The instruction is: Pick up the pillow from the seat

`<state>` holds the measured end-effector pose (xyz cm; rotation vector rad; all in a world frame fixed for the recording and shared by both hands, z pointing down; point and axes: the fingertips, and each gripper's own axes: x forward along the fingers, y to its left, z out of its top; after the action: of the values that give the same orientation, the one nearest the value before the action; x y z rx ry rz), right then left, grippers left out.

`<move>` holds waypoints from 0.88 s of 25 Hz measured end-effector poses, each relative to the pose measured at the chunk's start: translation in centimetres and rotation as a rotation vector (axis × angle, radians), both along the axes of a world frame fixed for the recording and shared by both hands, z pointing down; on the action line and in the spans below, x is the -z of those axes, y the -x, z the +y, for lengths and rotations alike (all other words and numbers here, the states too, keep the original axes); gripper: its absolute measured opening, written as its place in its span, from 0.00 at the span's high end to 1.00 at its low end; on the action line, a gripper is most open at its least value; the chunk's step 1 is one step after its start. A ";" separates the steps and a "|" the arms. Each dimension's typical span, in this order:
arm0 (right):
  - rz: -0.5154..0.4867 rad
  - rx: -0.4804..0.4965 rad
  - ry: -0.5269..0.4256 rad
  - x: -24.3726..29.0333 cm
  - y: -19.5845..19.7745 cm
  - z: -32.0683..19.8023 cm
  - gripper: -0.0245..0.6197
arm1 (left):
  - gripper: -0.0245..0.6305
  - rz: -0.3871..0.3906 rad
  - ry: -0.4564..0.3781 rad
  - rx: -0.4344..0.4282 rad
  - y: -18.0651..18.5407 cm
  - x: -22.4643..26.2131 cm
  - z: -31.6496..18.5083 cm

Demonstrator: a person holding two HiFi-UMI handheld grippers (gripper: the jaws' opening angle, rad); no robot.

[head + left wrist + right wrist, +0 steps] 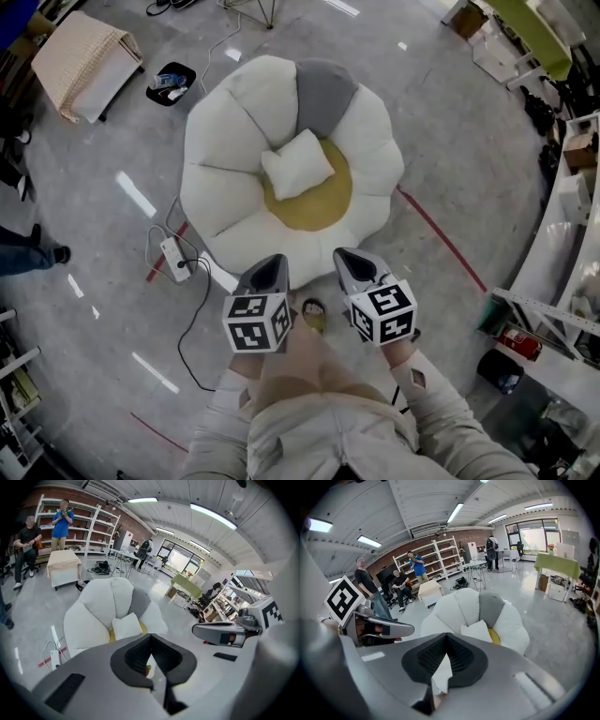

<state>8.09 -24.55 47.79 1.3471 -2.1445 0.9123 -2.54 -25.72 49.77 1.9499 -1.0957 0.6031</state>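
Observation:
A white square pillow (297,163) lies on the yellow centre of a flower-shaped white seat (230,169) that has one grey petal. Both grippers hover side by side in front of the seat's near edge, well short of the pillow. My left gripper (270,267) is shut with nothing in it, and so is my right gripper (352,262). In the left gripper view the pillow (126,625) shows beyond the closed jaw tips (151,637). In the right gripper view the pillow (478,631) sits up and to the right of the tips (446,634).
A power strip with a cable (174,258) lies on the floor left of the seat, and a red tape line (441,239) runs at its right. A beige covered bench (80,56) stands far left. White shelving (572,234) lines the right. People (365,588) stand by the back shelves.

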 end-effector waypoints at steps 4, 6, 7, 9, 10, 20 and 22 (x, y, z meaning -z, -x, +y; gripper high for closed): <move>-0.003 -0.002 0.033 -3.3 0.5 -2.9 0.96 | 0.95 -0.012 0.022 -0.008 -0.1 -3.3 -2.7; -0.012 -0.006 0.039 -4.9 0.8 -4.4 0.96 | 0.95 -0.029 0.036 -0.019 0.0 -5.2 -3.8; -0.017 -0.009 0.042 -5.6 0.9 -5.2 0.96 | 0.95 -0.036 0.042 -0.026 0.0 -6.0 -4.2; -0.019 -0.016 0.046 -7.2 0.9 -6.6 0.96 | 0.95 -0.043 0.051 -0.035 -0.1 -7.6 -5.0; -0.016 -0.022 0.049 -8.0 0.9 -7.3 0.96 | 0.95 -0.045 0.055 -0.037 0.0 -8.3 -5.4; -0.009 -0.102 0.099 -17.2 0.2 -12.5 0.96 | 0.95 -0.085 0.099 -0.060 0.2 -17.4 -10.1; -0.012 -0.116 0.113 -18.9 0.0 -12.6 0.96 | 0.95 -0.092 0.101 -0.075 0.1 -19.2 -10.9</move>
<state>8.09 -37.17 66.71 1.4248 -2.0077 1.0723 -2.62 -36.61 69.00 1.8987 -1.0319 0.7809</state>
